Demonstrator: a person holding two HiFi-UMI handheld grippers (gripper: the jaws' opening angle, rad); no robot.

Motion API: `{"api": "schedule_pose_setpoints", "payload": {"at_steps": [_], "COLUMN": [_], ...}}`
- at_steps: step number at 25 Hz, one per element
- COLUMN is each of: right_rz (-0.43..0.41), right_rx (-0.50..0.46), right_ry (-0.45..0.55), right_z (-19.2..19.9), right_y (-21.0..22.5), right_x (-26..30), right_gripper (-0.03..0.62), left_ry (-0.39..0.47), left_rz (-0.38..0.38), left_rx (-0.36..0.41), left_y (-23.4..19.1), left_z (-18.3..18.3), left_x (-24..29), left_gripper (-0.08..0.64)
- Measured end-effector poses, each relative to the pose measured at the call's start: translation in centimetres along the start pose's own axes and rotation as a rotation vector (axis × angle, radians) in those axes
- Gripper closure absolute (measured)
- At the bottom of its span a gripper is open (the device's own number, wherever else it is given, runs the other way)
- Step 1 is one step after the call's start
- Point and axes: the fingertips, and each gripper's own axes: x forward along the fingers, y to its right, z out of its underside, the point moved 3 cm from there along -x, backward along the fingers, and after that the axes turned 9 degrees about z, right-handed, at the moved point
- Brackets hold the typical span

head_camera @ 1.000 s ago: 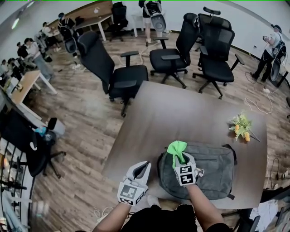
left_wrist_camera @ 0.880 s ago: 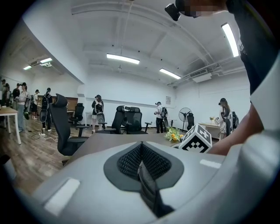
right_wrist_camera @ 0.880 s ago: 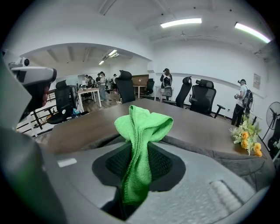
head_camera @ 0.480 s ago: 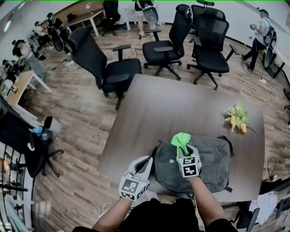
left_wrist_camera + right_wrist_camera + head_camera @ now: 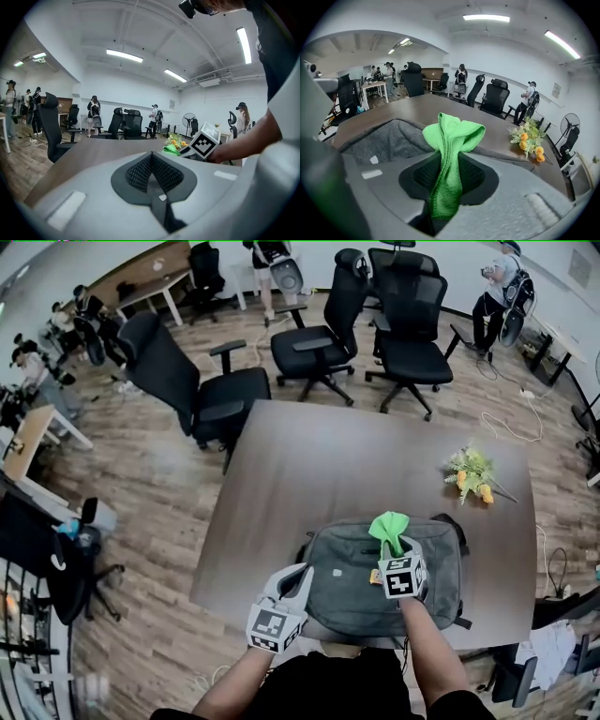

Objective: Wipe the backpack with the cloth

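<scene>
While I am holding the right gripper (image 5: 392, 554) over the middle of the grey fabric backpack (image 5: 342, 596), its jaws are clamping tight on a bright green microfibre cloth (image 5: 389, 524), which is bunching into a tuft past the tips instead of spreading flat. The backpack is lying flat on the near right part of the brown wooden table (image 5: 328, 465), close to the near edge. The left gripper (image 5: 292, 579) is hanging just beside the bag's near left corner, its jaws pressed together with nothing between them.

As I am judging it, the bunched cloth is the main worry: on a stroke the hard jaw tips may be rubbing the fabric or catching the zip rather than wiping. With nothing pinning the bag, a firm pull toward me may be dragging it off the near edge. A long sweep to the far right may be reaching the bunch of yellow and orange artificial flowers (image 5: 472, 474).

My right forearm and the marker cube are covering the bag's near right part. No view is showing me whether the cloth is actually touching the bag. A small orange spot on the bag is too small to identify.
</scene>
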Motion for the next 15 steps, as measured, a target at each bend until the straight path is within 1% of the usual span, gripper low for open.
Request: {"api": "schedule_pose_setpoints", "payload": {"at_steps": [5, 9, 13, 15], "right_rz": [0.055, 0.11, 0.179, 0.208], "right_rx": [-0.023, -0.017, 0.036, 0.046], "right_ry": [-0.03, -0.057, -0.079, -0.089], "right_z": [0.6, 1.7, 2.6, 3.0], "right_y": [3.2, 6.4, 9.8, 11.3], "right_x": [-0.6, -1.2, -2.3, -2.8], "right_gripper": [0.489, 0.489, 0.489, 0.489], "left_ry": [-0.011, -0.015, -0.051, -0.054], "left_rz": [0.018, 0.041, 0.061, 0.07], "left_rx": [0.003, 0.018, 0.078, 0.086], "left_y": [0.8, 1.7, 2.4, 2.6], "left_z": [-0.2, 0.2, 0.4, 0.6], "left_x": [1.0, 2.0, 2.7, 2.9], "left_gripper": [0.541, 0.541, 0.541, 0.541]}}
